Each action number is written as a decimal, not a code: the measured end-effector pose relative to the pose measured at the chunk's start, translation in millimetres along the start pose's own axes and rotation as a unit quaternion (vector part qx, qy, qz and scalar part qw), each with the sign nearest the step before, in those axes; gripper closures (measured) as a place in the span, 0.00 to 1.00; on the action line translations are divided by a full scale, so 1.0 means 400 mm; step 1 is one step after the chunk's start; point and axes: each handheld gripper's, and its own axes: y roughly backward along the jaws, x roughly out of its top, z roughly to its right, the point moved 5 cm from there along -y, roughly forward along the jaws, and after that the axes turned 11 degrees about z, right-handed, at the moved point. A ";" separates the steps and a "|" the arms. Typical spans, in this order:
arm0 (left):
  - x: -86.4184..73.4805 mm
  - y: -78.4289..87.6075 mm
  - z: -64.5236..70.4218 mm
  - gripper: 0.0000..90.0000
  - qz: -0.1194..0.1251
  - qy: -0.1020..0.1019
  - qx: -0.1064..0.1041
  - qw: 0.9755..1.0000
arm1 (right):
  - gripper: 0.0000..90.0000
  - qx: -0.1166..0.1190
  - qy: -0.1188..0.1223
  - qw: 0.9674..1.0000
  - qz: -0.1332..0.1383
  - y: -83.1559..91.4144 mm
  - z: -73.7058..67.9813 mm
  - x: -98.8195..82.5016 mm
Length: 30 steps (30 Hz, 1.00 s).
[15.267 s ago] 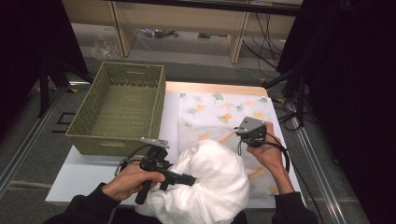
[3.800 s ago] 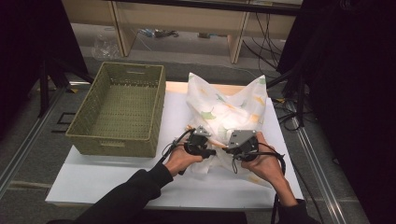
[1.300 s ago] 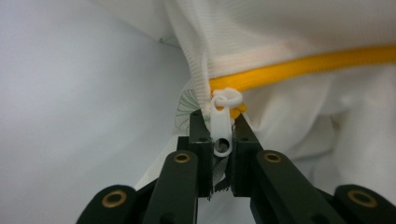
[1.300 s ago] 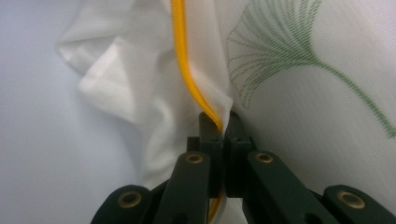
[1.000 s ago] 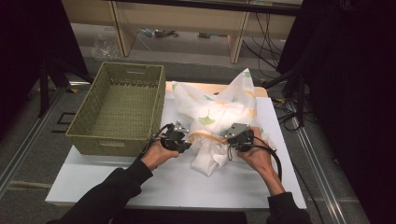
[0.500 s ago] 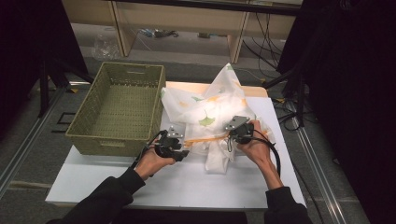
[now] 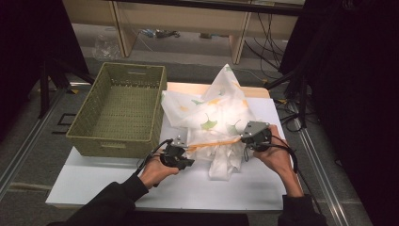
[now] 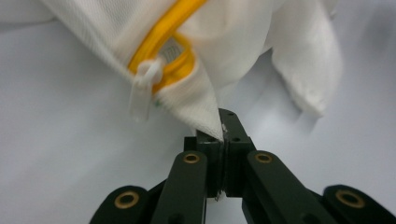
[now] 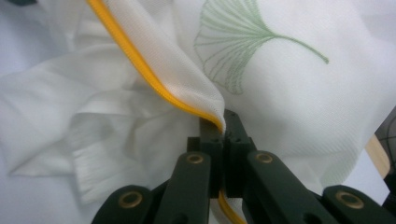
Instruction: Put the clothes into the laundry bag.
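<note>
High view showed bare white counter (image 7: 117,183) near both tongs. The left tongs (image 7: 184,151) and right tongs (image 7: 244,137) were clamped tight on the orange-trimmed cloth (image 7: 211,113) stretched between them, basket (image 7: 117,110) just beyond the left.

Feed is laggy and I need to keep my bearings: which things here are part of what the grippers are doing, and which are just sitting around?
In the job:
- white leaf-print cloth with its orange edge
- left gripper, shut on the cloth's corner
- right gripper, shut on the orange edge
- possibly the green basket, beside the cloth

Lying about:
- clear plastic bag on the floor
- cables behind the table
</note>
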 end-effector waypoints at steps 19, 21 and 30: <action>-0.012 0.072 -0.009 0.98 0.015 0.035 -0.015 0.999 | 1.00 0.052 -0.040 0.998 0.024 -0.188 -0.055 0.043; -0.020 0.073 -0.004 0.98 0.008 0.026 -0.020 0.999 | 1.00 0.025 -0.048 0.998 0.033 -0.209 -0.034 0.052; -0.042 0.143 0.056 0.98 -0.003 -0.013 -0.054 0.998 | 1.00 -0.028 -0.053 0.997 0.038 -0.277 0.012 0.099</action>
